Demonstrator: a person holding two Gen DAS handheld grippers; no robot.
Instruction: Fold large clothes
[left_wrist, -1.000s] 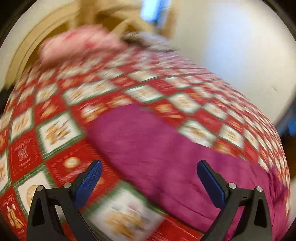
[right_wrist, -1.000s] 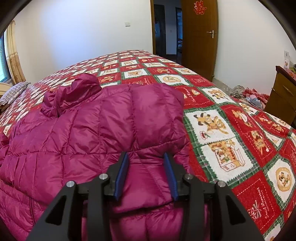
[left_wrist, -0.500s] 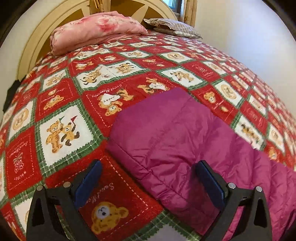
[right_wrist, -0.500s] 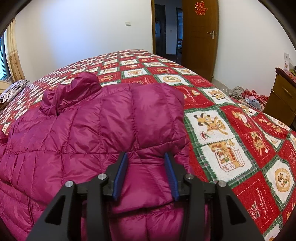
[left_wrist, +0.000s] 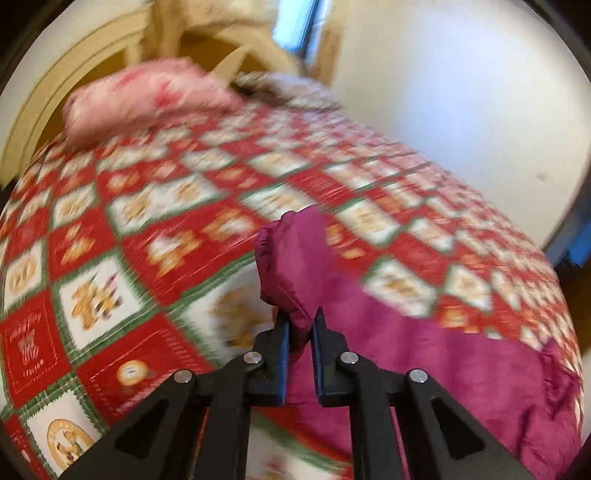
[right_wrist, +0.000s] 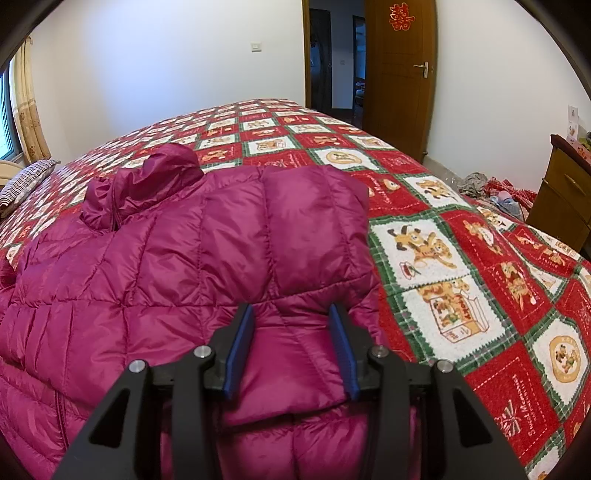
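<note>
One magenta quilted puffer jacket (right_wrist: 207, 266) lies spread on the bed, shiny, stitched in panels, its hood (right_wrist: 147, 181) bunched at 11 o'clock in the right wrist view. A sleeve is folded across the body there, and the right gripper (right_wrist: 291, 347) clamps its cuff end between the blue pads, jaws partway closed on the padding. In the blurred left wrist view the left gripper (left_wrist: 300, 334) has just snapped closed on the other sleeve (left_wrist: 288, 266), whose cuff stands up at 12 o'clock from the jaws. The red, white and green bear-print quilt (right_wrist: 443, 258) covers the bed. A pink pillow (left_wrist: 147, 99) sits at 11 o'clock by the headboard; a wooden door (right_wrist: 399, 74) stands at 1 o'clock against white walls
</note>
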